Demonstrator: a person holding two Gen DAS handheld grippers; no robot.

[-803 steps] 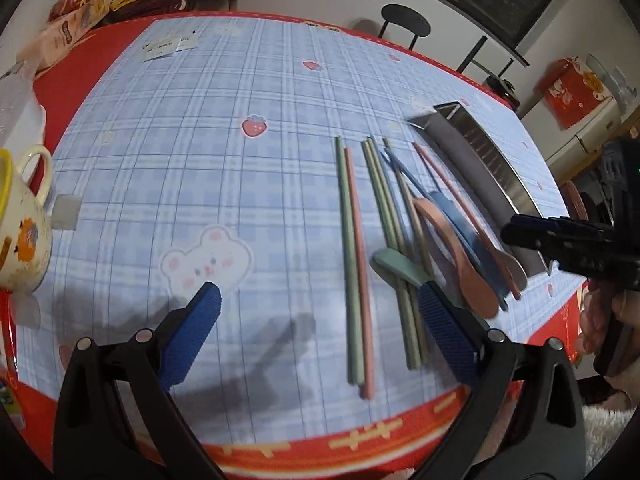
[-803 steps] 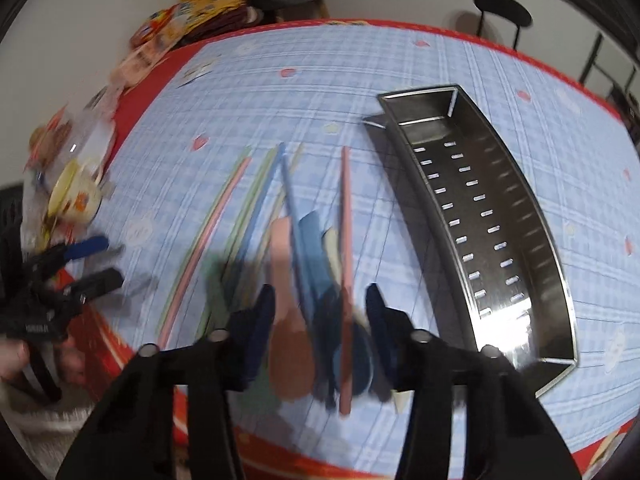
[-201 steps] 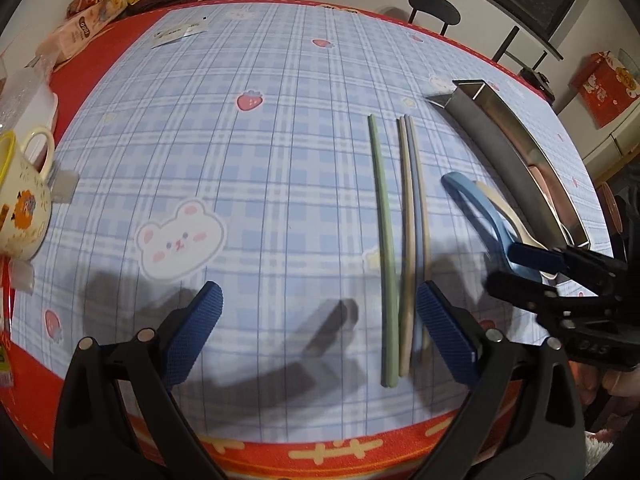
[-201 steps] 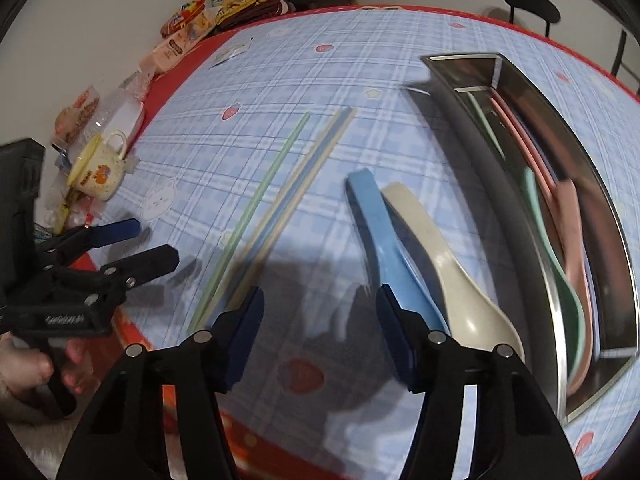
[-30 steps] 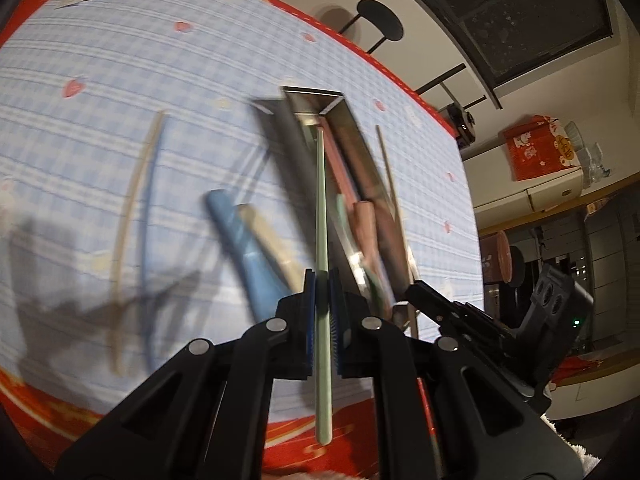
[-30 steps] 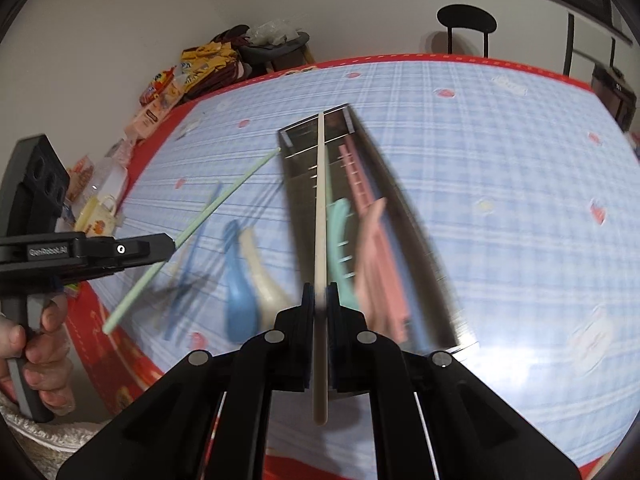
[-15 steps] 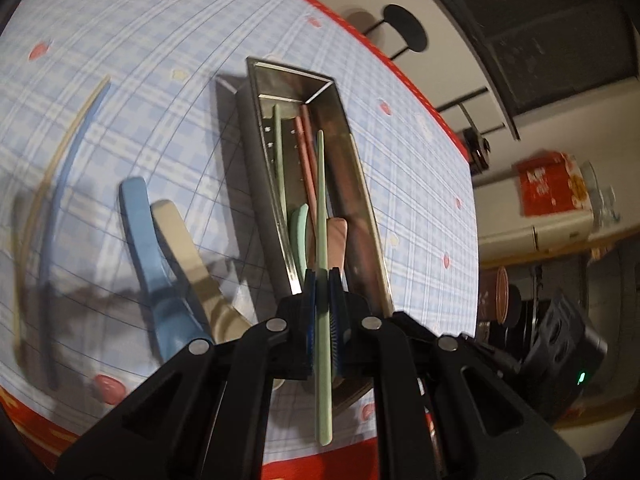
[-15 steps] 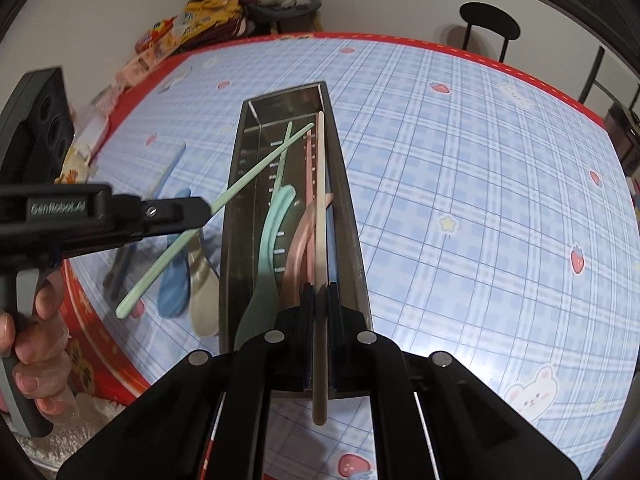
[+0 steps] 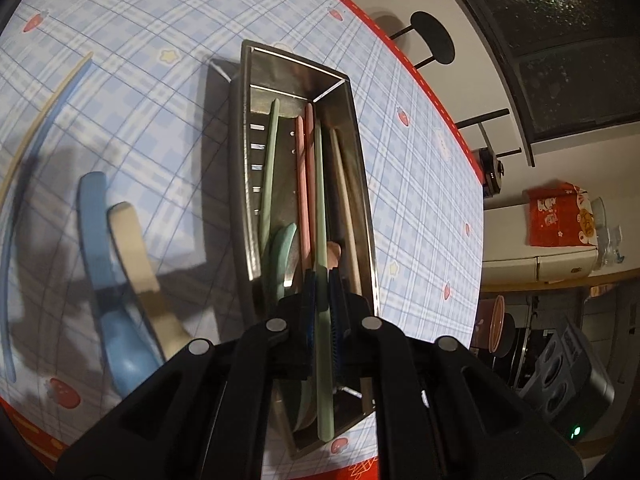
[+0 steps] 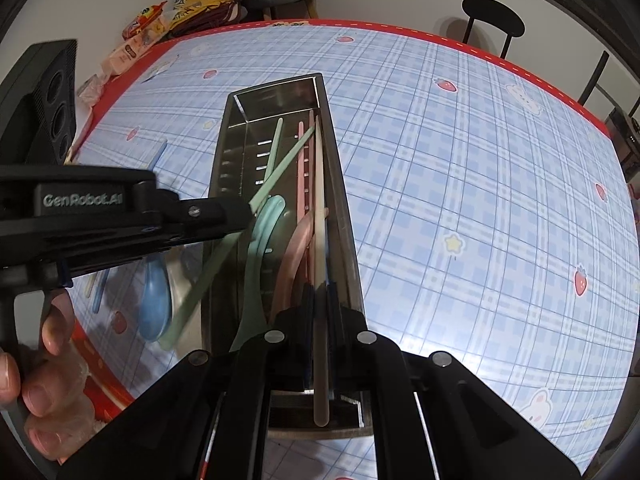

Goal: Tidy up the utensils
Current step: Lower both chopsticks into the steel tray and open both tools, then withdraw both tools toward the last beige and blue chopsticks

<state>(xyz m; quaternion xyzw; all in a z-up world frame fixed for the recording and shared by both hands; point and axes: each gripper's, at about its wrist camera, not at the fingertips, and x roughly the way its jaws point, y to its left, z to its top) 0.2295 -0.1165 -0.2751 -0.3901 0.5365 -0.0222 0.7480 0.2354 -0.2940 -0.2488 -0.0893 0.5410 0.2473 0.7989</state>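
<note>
- Utensils are mostly in the shiny metal tray (image 9: 362, 168) now, and the tray sits on the counter (image 10: 460, 160) with the blue checked cloth.
- Inside the tray I can see a green spoon (image 9: 282, 248), a pink spoon (image 10: 294, 256), pink chopsticks (image 9: 305, 168) and one more green chopstick by the far wall.
- The left claw (image 9: 321, 312) is pinched tight on a green chopstick (image 9: 319, 200). It holds the stick over the tray, pointing along it.
- The right claw (image 10: 318, 312) is pinched tight on a cream chopstick (image 10: 319, 220). That stick is also over the tray, close to the right wall.
- I cannot tell if the sticks touch the bottom yet.
- Still out on the counter are a blue spoon (image 9: 100, 260) and a cream spoon (image 9: 138, 264), lying side by side just left of the tray.
- Farther left lie a blue chopstick (image 9: 16, 216) and another cream one.
- So I think more than half the job is done. Both held sticks need to be let go into the tray, and then four things are left to pick up.
</note>
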